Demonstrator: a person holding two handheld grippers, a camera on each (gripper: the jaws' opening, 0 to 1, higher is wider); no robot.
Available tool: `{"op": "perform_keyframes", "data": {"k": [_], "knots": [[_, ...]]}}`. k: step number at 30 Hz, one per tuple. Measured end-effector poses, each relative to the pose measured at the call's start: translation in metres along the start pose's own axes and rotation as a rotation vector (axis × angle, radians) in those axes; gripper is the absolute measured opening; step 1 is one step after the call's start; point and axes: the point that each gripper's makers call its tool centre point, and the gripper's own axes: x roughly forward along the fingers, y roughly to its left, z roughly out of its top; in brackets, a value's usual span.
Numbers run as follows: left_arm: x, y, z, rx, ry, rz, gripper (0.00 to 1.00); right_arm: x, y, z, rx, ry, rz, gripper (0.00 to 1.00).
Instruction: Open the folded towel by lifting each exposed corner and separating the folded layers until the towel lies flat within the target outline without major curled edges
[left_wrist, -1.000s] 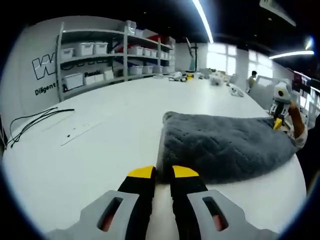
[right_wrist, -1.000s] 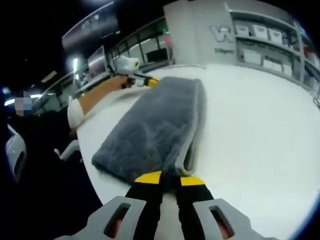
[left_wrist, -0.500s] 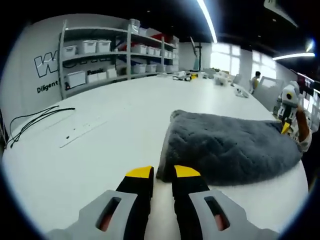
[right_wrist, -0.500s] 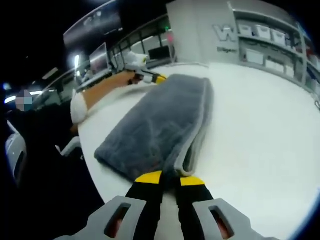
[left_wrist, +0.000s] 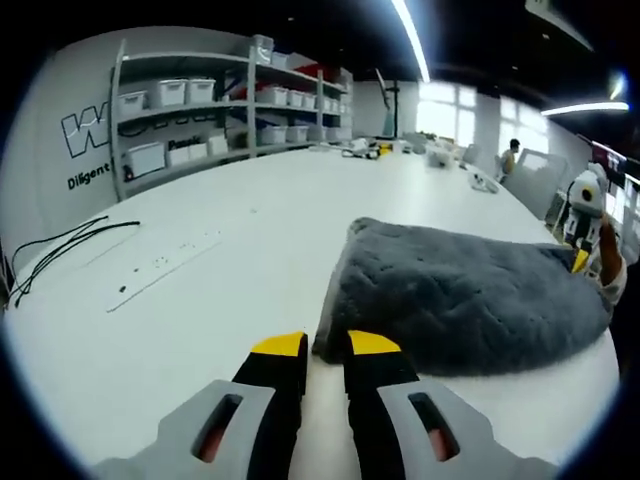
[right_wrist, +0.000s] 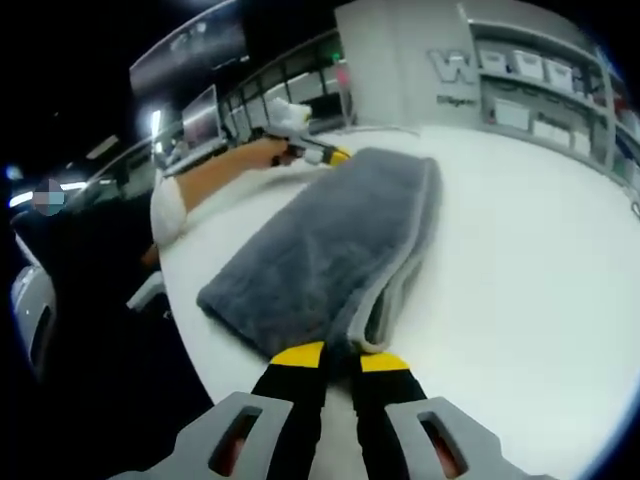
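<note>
A grey folded towel (left_wrist: 460, 295) lies on the white table (left_wrist: 220, 270), near its rounded edge. My left gripper (left_wrist: 326, 345) is at the towel's near corner, jaws close together with the corner pinched between the yellow tips. The right gripper (left_wrist: 578, 258) shows at the towel's far corner, held by a hand. In the right gripper view the towel (right_wrist: 330, 240) runs away from me, its stacked layers showing along the right edge. My right gripper (right_wrist: 342, 357) is shut on that near corner. At the far corner sits the left gripper (right_wrist: 332, 156).
Shelves with white bins (left_wrist: 200, 110) line the far wall. A black cable (left_wrist: 60, 245) and a thin strip (left_wrist: 160, 265) lie on the table to the left. Small items (left_wrist: 400, 150) sit at the far end. A chair (right_wrist: 35, 305) stands beyond the table's edge (right_wrist: 190, 330).
Both grippers keep their hold on the towel's corners. The left gripper has shifted a little along the table and the towel's far end has followed; the layers have not separated.
</note>
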Motion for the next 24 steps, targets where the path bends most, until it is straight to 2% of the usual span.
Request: {"op": "perform_keyframes", "data": {"k": [6, 10, 24], "knots": [[0.011, -0.006, 0.005, -0.014, -0.014, -0.001, 0.14, 0.001, 0.004, 0.0, 0.005, -0.005, 0.001, 0.06], [0.021, 0.006, 0.013, 0.001, -0.007, 0.002, 0.14, 0.001, 0.006, -0.001, 0.005, -0.006, 0.0, 0.06], [0.03, 0.012, 0.018, 0.008, -0.006, -0.009, 0.14, 0.002, 0.015, -0.003, 0.008, -0.01, -0.01, 0.06]]}}
